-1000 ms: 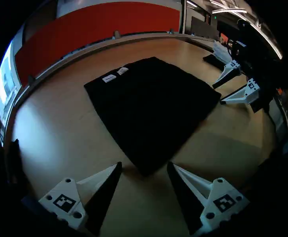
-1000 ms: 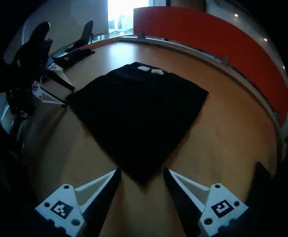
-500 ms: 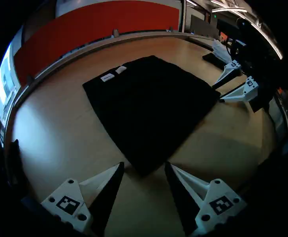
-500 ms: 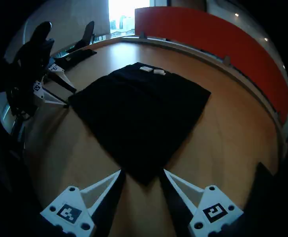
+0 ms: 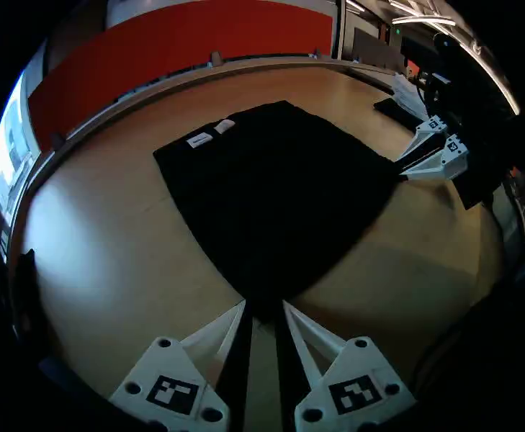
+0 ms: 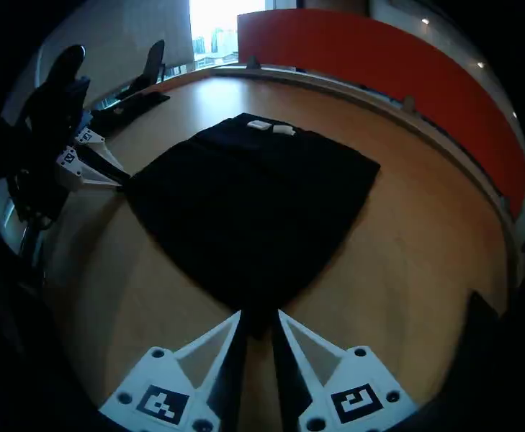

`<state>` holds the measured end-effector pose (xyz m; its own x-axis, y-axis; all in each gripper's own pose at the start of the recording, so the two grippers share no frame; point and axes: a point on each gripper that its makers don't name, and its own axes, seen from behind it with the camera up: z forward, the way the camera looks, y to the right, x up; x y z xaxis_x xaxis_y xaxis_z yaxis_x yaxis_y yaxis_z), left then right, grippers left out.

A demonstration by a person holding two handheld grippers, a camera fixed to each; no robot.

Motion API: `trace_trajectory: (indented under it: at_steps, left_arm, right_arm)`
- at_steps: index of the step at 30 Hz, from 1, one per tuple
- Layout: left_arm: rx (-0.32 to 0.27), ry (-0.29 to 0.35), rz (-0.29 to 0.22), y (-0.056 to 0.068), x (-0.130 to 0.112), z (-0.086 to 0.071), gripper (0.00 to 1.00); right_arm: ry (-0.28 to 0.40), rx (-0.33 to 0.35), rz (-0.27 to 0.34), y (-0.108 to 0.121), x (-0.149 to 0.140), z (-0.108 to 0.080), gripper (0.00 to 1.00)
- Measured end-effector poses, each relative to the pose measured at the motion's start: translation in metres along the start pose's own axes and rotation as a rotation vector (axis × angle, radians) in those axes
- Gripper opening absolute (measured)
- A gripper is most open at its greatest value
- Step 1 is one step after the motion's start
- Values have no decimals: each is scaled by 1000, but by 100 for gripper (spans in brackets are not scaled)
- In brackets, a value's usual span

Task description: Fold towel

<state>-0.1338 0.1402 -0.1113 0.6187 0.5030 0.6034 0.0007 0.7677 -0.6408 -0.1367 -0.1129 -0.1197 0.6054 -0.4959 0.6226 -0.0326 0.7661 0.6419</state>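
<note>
Both tools have narrowed from a wide spread down to a slim gap. The left tool point(image 5: 262, 306) now pinches the corner of the black towel point(image 5: 276, 180) nearest to it, and the right tool point(image 6: 260, 315) pinches the neighbouring corner. In each view the other tool's tips meet at its own corner.

The towel lies flat and spread out on the worktop point(image 5: 111, 237), stretching away from both tools. The edge with the white tags point(image 5: 212, 133) is on the far side. The held corners share one edge, so I judge the fold means lifting that edge and carrying it forward to the tagged one. Bare wood surrounds the cloth, and the red panel point(image 5: 190, 43) stands well beyond it.
</note>
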Motion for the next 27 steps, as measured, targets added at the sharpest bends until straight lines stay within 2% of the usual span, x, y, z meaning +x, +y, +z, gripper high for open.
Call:
trace_trajectory:
  at_steps: [4,12,18,27]
  left_arm:
    - [5,-3,-6,-2,0,0,13]
    - [15,2,-28,-3,3,-3,12]
    - [13,18,-56,-4,12,-13,12]
    - [13,44,-83,-1,31,-37,12]
  right_arm:
    - [0,14,4,-5,1,0,15]
    - [23,4,-5,-6,7,-5,14]
    - [46,-2,8,-4,17,-15,13]
    - [69,-18,5,-4,31,-39,13]
